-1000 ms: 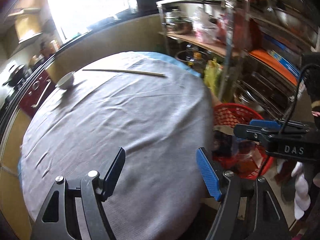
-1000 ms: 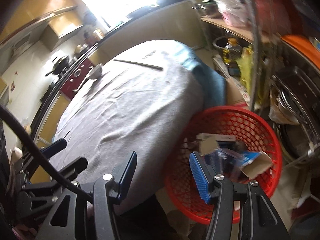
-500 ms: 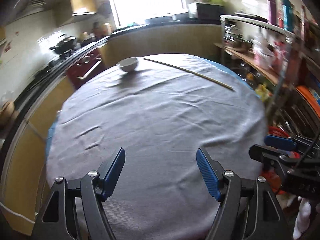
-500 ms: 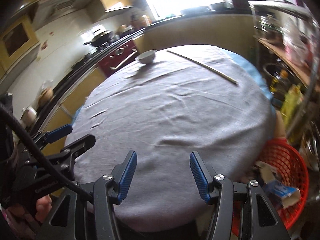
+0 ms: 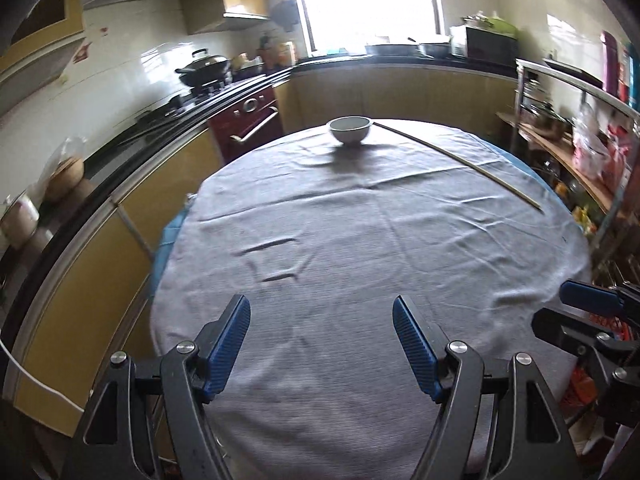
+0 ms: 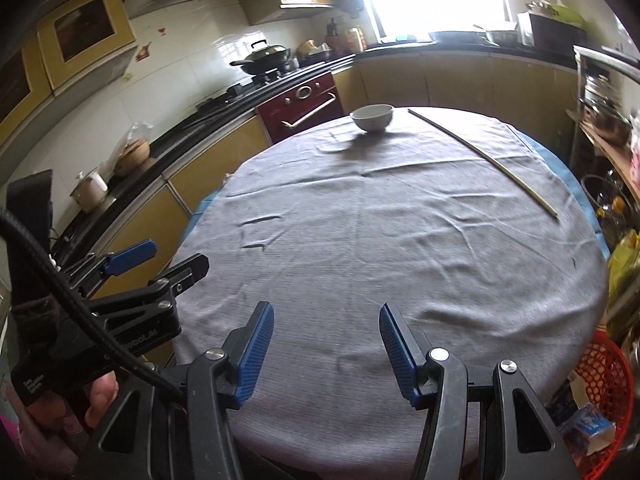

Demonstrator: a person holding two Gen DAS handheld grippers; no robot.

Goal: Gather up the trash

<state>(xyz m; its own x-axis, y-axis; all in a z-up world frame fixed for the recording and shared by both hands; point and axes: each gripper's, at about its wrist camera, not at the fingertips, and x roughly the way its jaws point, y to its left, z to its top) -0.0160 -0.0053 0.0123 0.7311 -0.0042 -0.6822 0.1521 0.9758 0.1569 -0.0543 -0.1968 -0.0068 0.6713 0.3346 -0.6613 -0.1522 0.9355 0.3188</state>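
Observation:
A round table under a grey cloth [image 5: 360, 240] [image 6: 400, 240] fills both views. A red mesh basket [image 6: 600, 376] stands on the floor at the table's right, with a blue carton [image 6: 588, 426] and other trash in it. My left gripper [image 5: 322, 340] hovers open over the near edge of the cloth, nothing between its blue pads. My right gripper [image 6: 326, 340] is likewise open and empty over the near edge. In the left wrist view the right gripper's fingers [image 5: 584, 300] show at the right edge. In the right wrist view the left gripper [image 6: 152, 264] sits at the left, held by a hand.
A white bowl [image 5: 349, 129] [image 6: 372, 117] stands at the table's far side. A long thin stick [image 5: 460, 160] [image 6: 484, 158] lies across the far right of the cloth. Yellow kitchen cabinets, a stove with a wok [image 6: 264, 56] and a cluttered metal shelf [image 5: 580, 152] ring the table.
Both grippers have swung left, away from the red basket, and levelled out to face the table squarely. The basket slid from centre-right to the right edge of the views. Jaw openings are unchanged.

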